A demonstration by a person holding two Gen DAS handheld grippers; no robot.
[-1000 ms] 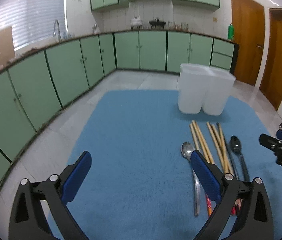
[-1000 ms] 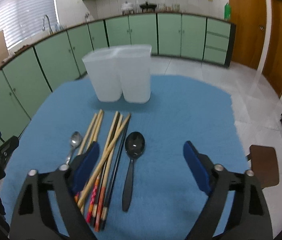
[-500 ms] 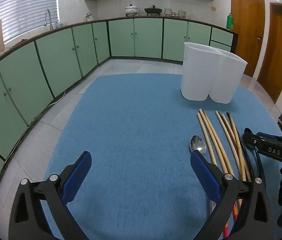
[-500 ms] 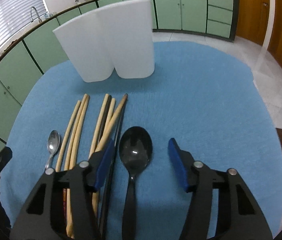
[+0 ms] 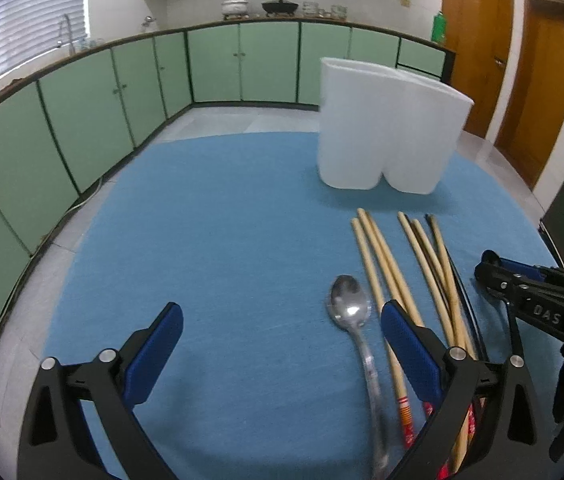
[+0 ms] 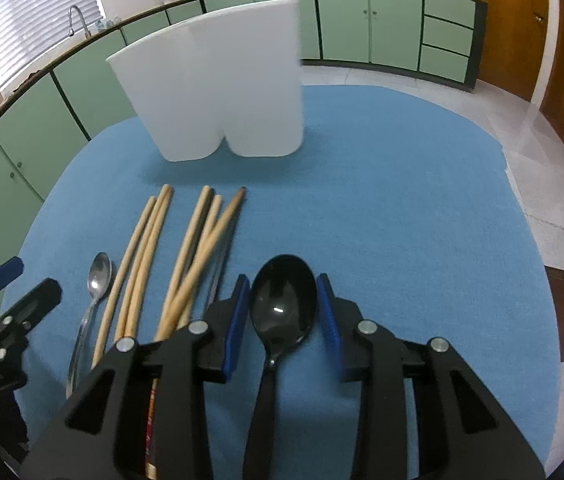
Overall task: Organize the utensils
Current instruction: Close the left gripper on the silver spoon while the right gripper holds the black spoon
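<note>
A blue cloth (image 6: 402, 208) covered the table and carried everything. At its far side stood the white plastic holder (image 6: 217, 88), upright, with 2 rounded compartments side by side; neither compartment's inside could be seen. Nearer lay the wooden chopsticks (image 6: 185, 256), 2 in a pair on the left and at least 3 crossing one another just beside them, their ends nearest the cameras banded in red with markings too small to read. The right gripper (image 6: 284, 316) pointed down at the black spoon (image 6: 282, 304), whose bowl sat between the blue pads; the jaws had just been closing, and narrow gaps showed on both sides of the bowl, so they were not yet pressing it. The left gripper (image 5: 279, 344) hung with its jaws spread wide and nothing between them, the silver spoon (image 5: 352, 316) lying just inside its right finger. In the left wrist view, white letters "DAS" showed on the right gripper's black body.
</note>
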